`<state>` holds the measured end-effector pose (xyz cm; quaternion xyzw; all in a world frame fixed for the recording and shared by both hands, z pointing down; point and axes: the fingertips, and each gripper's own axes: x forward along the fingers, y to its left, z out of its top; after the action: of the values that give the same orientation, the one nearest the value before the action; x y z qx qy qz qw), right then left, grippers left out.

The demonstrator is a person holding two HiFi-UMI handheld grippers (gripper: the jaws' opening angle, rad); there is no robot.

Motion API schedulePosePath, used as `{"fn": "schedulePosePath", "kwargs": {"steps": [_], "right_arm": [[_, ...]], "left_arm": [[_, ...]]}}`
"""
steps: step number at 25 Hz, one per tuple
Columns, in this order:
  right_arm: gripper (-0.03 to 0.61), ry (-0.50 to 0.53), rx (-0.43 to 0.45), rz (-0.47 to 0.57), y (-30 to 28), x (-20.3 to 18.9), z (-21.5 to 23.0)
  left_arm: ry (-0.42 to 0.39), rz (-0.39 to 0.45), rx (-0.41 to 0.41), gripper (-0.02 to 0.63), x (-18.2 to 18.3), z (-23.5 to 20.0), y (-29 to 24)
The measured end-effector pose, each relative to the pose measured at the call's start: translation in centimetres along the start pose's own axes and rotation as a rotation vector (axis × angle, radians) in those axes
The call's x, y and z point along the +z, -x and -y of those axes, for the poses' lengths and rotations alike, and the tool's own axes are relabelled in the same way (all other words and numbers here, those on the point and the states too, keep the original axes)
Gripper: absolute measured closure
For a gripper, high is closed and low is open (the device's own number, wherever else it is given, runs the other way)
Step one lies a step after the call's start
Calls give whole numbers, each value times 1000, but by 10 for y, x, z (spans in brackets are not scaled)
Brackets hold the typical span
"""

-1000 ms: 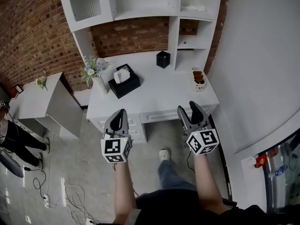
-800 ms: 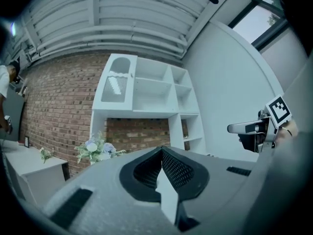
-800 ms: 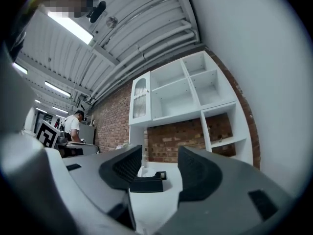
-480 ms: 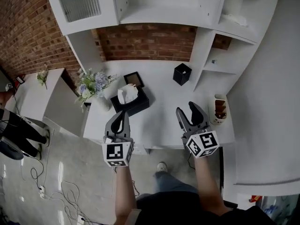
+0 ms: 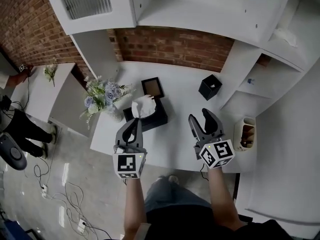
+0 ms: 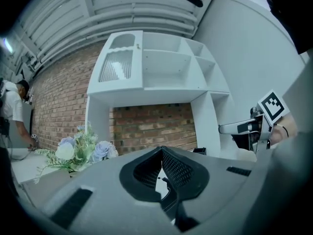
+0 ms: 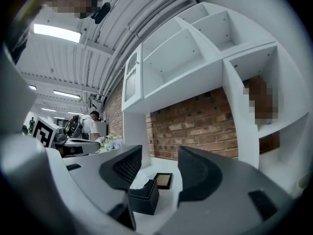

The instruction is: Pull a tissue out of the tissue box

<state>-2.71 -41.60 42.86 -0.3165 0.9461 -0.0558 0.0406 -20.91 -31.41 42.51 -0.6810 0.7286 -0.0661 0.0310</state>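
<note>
Hovering over the near edge of the white surface (image 5: 185, 96), both tools point toward the far brick wall (image 5: 175, 46). The left tool (image 5: 134, 122) is clenched: its own view shows the two dark jaws of the left tool (image 6: 161, 153) meeting at the tips with nothing gripped between them. In the head view those tips sit at the near left corner of the tissue box (image 5: 156, 120); whether they touch it cannot be told.

The right tool (image 5: 199, 116) is released, its jaws standing well apart and holding nothing. In its own view, the gap of the right tool (image 7: 160, 153) frames the tissue box (image 7: 144, 197) farther off on the surface.

The tissue box is black and sits on the left part of the surface. A white tissue (image 5: 143, 106) stands crumpled out of its top opening. Just far of the box lies a flat black frame (image 5: 152, 87) with a brown centre. To the box's left stands a vase of pale flowers (image 5: 102, 96), close to the surface's left edge. A small black cube-shaped holder (image 5: 210, 87) sits to the far right, near the upright of the white shelf unit (image 5: 200, 14). A pale cup (image 5: 247, 133) rests at the right end, well apart from the tissue box.
</note>
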Motion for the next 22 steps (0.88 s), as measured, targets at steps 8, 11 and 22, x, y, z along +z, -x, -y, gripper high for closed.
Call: {"fn": "schedulePosePath", "kwargs": {"steps": [8,11,22], "right_arm": [[368,39,78,-51,-41,-3,-8],[368,104,173,-126,-67,-5,-20],[368,523,637,-520,-160,-57,-73]], "left_arm": [[-5,-18,-7,606,-1,-13,-18],[-8,-27,-7,606,-3,-21,-20],[19,-83,16,606,-31,-41,-19]]}}
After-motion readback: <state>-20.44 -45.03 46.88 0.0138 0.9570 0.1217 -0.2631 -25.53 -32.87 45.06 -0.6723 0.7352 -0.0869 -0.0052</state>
